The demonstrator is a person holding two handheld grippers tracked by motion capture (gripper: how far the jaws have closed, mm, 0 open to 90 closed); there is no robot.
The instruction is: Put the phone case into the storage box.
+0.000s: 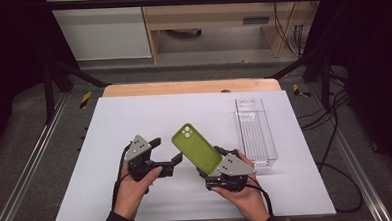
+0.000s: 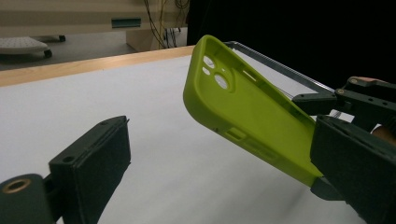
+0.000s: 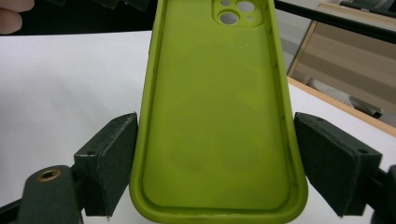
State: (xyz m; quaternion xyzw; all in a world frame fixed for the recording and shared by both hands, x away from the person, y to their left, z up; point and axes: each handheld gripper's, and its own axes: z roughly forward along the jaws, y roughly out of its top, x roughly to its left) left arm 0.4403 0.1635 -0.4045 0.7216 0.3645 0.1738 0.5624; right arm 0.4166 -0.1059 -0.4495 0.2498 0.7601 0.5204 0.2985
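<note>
Green phone case (image 1: pixel 196 147) sits clamped in right hand-held gripper (image 1: pixel 221 162).

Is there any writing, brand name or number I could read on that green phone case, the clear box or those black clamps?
None can be read. The green phone case is plain inside and out, with no logo. The clear box shows no label. The right gripper and left gripper carry no legible marks. The yellow-black striped tags beside the table bear no words.
</note>
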